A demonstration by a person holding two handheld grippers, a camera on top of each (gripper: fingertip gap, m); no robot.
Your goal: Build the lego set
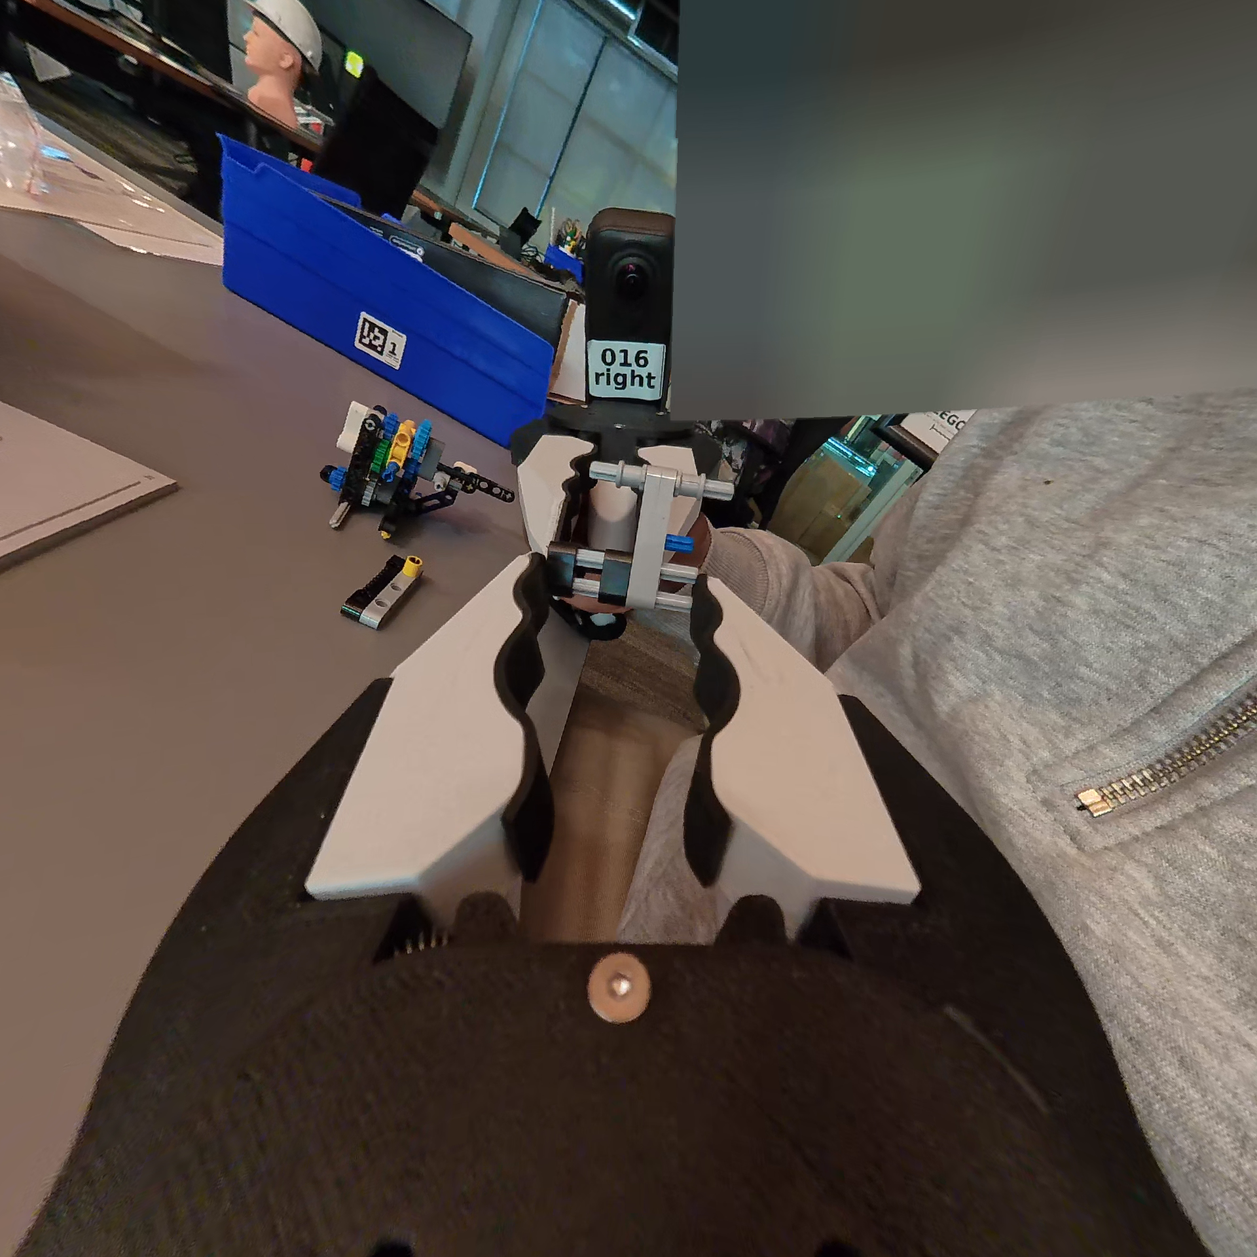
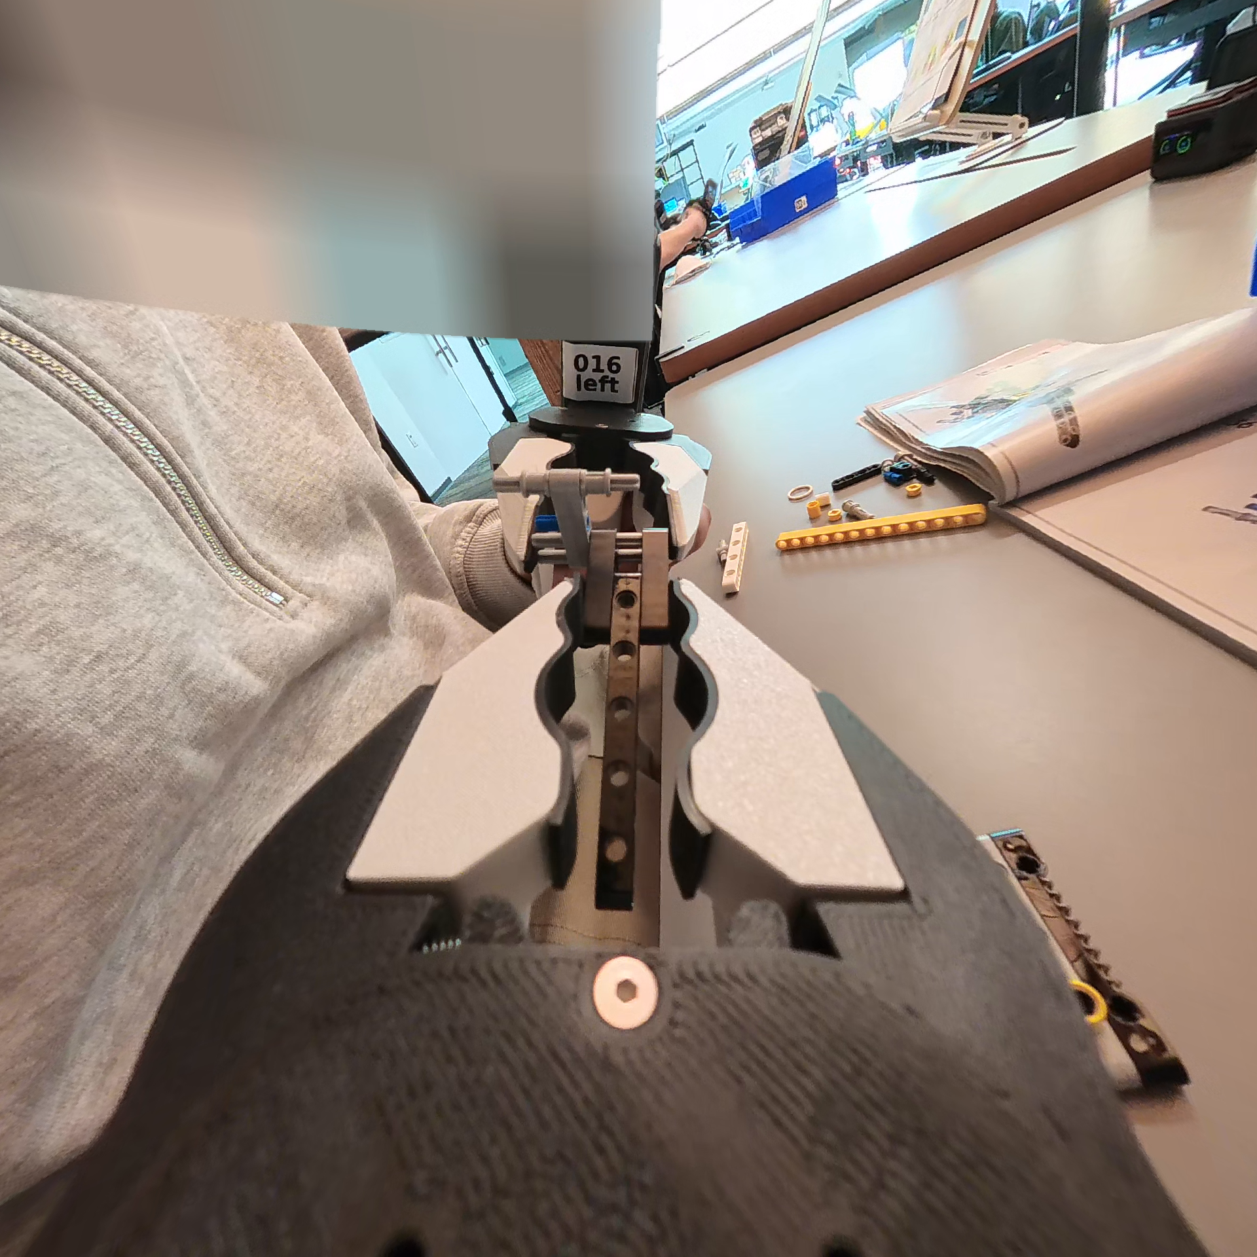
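On my grey table (image 1: 170, 680) in an open workshop, both grippers, left (image 1: 622, 585) and right (image 2: 622, 598), pinch one grey-black lego assembly (image 1: 639, 544) midair; only the left view shows the blue bin (image 1: 381, 299), the right the yellow beam (image 2: 881, 527).

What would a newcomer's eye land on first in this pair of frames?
Dead centre, two claws meet tip to tip in mid-air over the table edge: the left claw and right claw both grip one small grey lego assembly. Next comes the colourful half-built model on the grey table before a blue bin. In the right wrist view, a long yellow beam lies beside an open booklet.
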